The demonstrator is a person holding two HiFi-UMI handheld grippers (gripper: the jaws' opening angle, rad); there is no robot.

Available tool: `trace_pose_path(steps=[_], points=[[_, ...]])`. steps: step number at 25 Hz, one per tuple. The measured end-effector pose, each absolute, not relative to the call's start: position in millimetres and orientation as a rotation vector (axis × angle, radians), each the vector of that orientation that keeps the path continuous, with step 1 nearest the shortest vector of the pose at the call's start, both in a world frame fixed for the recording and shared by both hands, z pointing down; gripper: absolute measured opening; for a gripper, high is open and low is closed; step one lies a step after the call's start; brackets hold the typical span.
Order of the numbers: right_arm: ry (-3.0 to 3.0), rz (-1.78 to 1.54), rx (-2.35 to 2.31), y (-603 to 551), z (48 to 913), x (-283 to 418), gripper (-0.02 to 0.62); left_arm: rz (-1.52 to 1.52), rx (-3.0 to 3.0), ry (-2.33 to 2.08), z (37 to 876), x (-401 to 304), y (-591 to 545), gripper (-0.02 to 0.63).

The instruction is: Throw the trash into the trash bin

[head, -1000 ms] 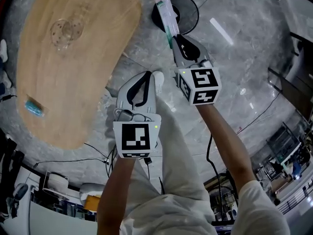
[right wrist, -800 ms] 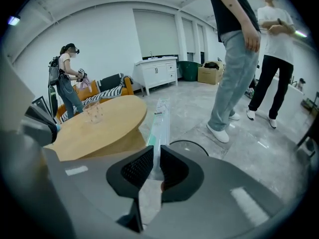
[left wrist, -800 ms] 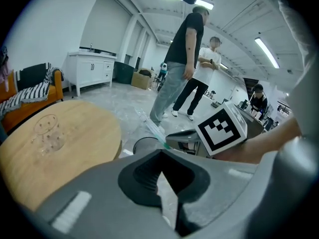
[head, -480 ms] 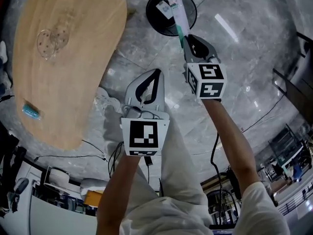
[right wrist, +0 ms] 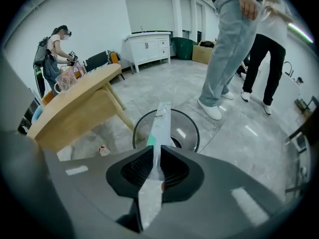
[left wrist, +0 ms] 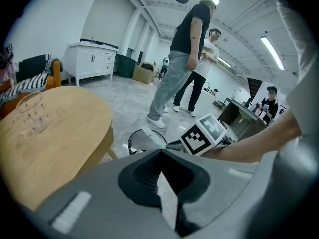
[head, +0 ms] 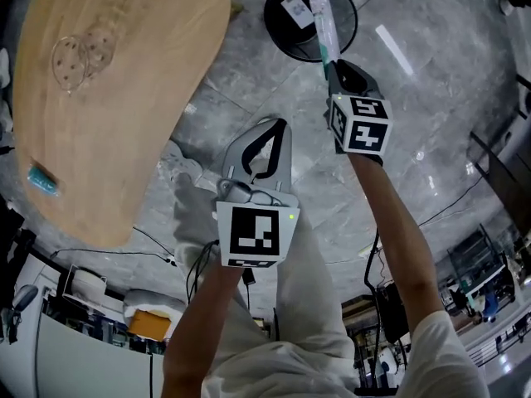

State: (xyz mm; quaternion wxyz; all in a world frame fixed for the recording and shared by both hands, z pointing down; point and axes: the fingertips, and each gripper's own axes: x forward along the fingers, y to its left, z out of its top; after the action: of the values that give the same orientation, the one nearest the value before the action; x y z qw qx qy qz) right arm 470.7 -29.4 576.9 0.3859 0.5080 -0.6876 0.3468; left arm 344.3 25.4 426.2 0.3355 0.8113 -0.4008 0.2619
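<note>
The wooden table point(head: 124, 98) fills the upper left of the head view, and it sits about as it did a second ago, shifted only a little. The big change is the trash bin point(head: 268, 16). A second ago it was half cut off at the top edge. Now its whole black ring shows at the upper middle of the frame, so I have closed in on it.

My right gripper point(head: 332, 63) has come forward and down with that. It was at the middle right of the frame and now sits just below the bin's rim. Its jaws are nearly together, pinched on the near end of the long clear wrapper point(head: 320, 19) with the green band. In the right gripper view the strip runs straight up from between the pads, and its far end lies across the bin's mouth. It looks to me as if letting go here would drop it inside, though the tip reaches close to the far rim.

My left gripper point(head: 280, 124) has followed along at the centre of the frame, jaw tips touching, with nothing between them.

A white packet point(head: 294, 7) already lies in the bin. A small blue piece point(head: 40, 177) is still on the table's left edge, so I judge one more trip remains.
</note>
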Motion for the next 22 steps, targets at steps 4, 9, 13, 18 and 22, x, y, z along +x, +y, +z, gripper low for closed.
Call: trace_pose_path(steps=[4, 9, 13, 18, 22], points=[[-1.734, 0.914, 1.245, -25, 606, 466, 0.071, 0.672, 2.073, -1.066, 447, 336, 30, 0.000], [-1.710, 0.961, 1.294, -33, 615, 467, 0.132, 0.658, 2.047, -1.077, 460, 324, 35, 0.000], [-1.755, 0.883, 1.294, -41, 593, 451, 0.117, 0.636, 2.027, -1.101, 457, 310, 36, 0.000], [-1.846, 0.777, 1.236, -48, 552, 410, 0.104, 0.613, 2.040, -1.135, 436, 286, 30, 0.000], [-1.903, 0.725, 1.227, -54, 517, 371, 0.092, 0.591, 2.053, -1.174, 415, 254, 25, 0.000]])
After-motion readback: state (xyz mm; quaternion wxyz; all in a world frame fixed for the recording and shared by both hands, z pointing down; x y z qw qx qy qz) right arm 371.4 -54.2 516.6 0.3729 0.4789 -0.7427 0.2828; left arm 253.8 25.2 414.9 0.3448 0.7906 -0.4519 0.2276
